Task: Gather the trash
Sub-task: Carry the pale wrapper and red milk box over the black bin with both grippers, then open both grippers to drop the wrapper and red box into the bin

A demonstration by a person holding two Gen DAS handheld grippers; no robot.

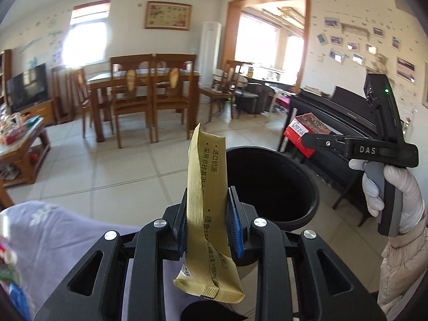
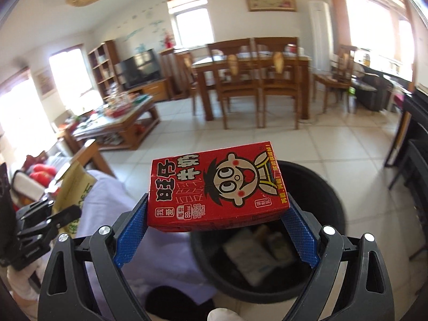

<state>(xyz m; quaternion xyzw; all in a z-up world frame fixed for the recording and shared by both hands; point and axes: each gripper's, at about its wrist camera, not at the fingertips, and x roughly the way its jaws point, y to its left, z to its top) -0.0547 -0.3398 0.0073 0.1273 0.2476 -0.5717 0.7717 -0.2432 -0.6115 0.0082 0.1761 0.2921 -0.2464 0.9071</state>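
Note:
My left gripper is shut on a gold sachet wrapper, held upright beside the rim of a black trash bin. My right gripper is shut on a red milk carton with a cartoon face, held above the same bin, which has several pieces of trash at the bottom. In the left wrist view the right gripper with the carton hangs over the bin's far right side. In the right wrist view the left gripper and sachet are at the left.
A lilac-covered surface lies left of the bin. A black piano stands to the right. A cluttered coffee table, a dining table with chairs and a TV are beyond on a tiled floor.

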